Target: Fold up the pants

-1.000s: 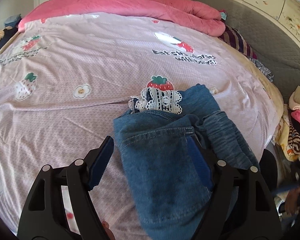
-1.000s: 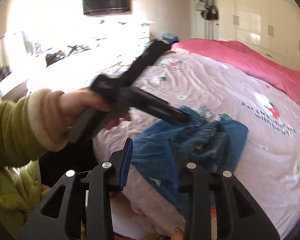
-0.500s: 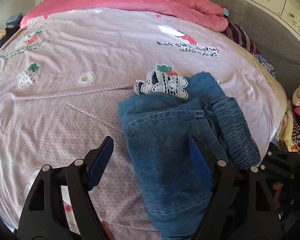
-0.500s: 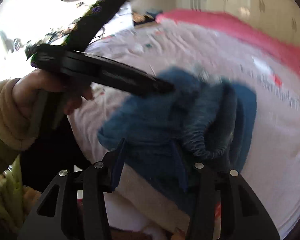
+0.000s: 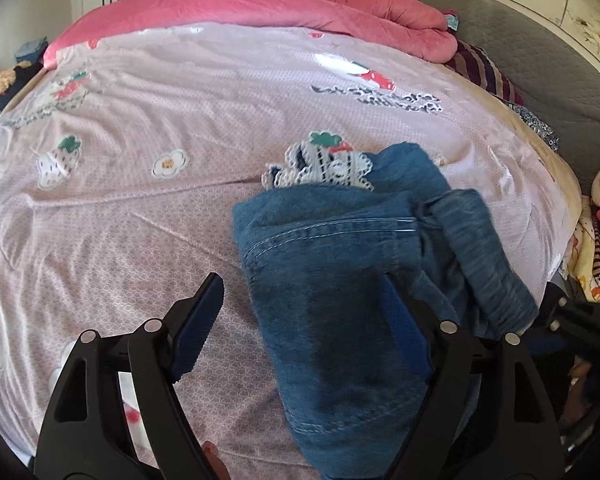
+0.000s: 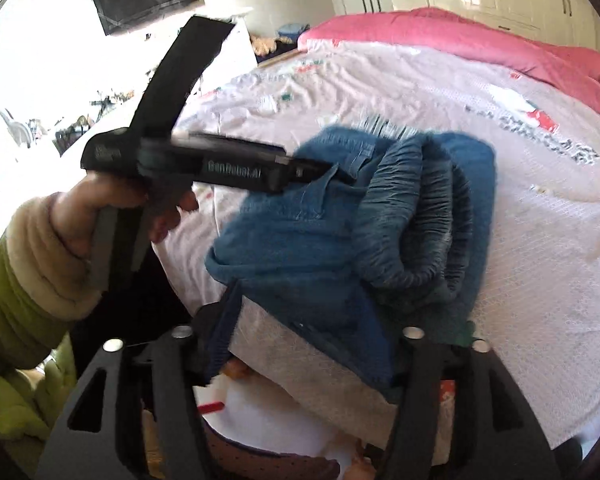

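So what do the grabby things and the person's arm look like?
Each tool is black plastic with triangle cut-outs, silver screws and blue ribbed pads. The left tool has white lettering on its side. The left hand comes out of a fuzzy cream cuff on a green sleeve.

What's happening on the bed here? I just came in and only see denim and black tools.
A person is folding blue denim pants on a pink strawberry-print bedsheet, holding a pair of tongs in each hand. The pants lie in a bunched, partly folded bundle near the bed's edge, with a white lace piece peeking out behind. The left tongs are open, one finger on the denim, the other over the sheet. The right tongs are also open, straddling the bundle's near edge.
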A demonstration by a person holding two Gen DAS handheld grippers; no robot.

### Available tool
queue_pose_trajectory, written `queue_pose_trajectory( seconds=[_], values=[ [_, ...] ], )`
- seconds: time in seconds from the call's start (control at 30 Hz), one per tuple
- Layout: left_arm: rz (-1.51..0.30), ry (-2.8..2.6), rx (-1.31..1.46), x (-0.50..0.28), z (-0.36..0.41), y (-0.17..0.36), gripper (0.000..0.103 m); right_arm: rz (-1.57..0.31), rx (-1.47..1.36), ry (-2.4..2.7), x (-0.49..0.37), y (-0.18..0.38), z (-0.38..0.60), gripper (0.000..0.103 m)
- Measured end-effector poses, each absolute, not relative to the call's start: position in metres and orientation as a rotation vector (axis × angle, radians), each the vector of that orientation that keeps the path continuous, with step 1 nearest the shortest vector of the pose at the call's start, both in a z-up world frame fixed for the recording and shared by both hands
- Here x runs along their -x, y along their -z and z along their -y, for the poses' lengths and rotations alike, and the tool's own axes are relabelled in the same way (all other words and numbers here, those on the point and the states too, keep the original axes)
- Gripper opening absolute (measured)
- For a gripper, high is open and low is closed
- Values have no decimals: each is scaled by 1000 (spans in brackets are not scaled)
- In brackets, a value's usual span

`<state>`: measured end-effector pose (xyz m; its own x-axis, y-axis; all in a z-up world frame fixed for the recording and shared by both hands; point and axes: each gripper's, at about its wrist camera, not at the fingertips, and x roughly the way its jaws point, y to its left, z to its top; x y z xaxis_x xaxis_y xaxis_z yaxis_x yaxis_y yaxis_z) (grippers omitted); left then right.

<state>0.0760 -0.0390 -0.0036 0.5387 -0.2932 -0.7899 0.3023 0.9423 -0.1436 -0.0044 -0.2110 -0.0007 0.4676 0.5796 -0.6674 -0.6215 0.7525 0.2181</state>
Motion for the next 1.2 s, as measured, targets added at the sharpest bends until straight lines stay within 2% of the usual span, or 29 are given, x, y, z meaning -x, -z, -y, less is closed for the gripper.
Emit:
queue_pose_trajectory(
  seconds=[0.13,0.2,0.5,0.73,0.97,1.2],
  values=[
    [-900,359,-15,-67,41,-11,72,-752,26,-707,7,-16,222,68],
    [-878,363,-21,-61,41,-20,73,-728,16,-689,9,-23,227,77],
    [-804,354,-42,-42,42,-49,81,-663,-17,-598,10,-44,249,91],
    [-809,332,-55,-33,38,-44,89,-666,-20,-540,-2,-45,257,95],
    [-875,307,-25,-42,33,-14,90,-719,-41,-518,-40,-36,248,97],
    [-920,317,-5,-49,33,4,92,-859,-114,-508,-87,-5,243,97]
  ],
)
